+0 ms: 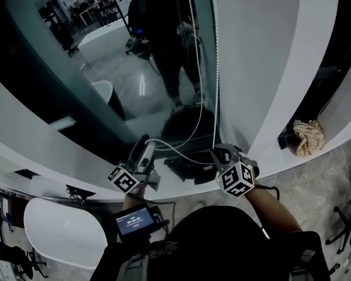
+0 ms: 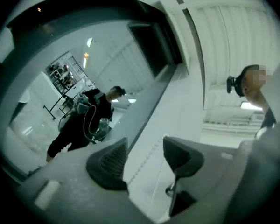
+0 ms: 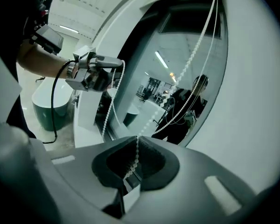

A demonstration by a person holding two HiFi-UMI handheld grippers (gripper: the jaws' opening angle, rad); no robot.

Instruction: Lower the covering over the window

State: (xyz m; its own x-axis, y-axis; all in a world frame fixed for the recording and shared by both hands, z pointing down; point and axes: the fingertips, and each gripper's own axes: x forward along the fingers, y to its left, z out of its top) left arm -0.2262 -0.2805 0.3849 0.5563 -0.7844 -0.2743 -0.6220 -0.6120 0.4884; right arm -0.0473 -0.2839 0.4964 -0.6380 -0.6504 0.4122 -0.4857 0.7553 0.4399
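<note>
A white bead chain (image 1: 216, 69) hangs down in front of the dark window glass (image 1: 105, 57), which reflects the person. My right gripper (image 1: 221, 154) is shut on the bead chain (image 3: 136, 155) just above the white sill. From there a slack loop of chain (image 1: 175, 151) runs left to my left gripper (image 1: 147, 144). The left gripper (image 2: 144, 160) stands open; the chain (image 2: 147, 157) passes loosely between its dark pads (image 2: 107, 164) without being pressed. In the right gripper view the left gripper (image 3: 100, 71) shows at upper left with the chain draped at its tip. No covering shows over the glass.
A curved white sill (image 1: 58, 151) runs below the window. A crumpled cloth (image 1: 309, 136) lies on the ledge at right. A white tub (image 1: 64, 230) stands at lower left. A small lit screen (image 1: 134, 220) hangs at the person's chest. White wall (image 1: 263, 51) borders the window.
</note>
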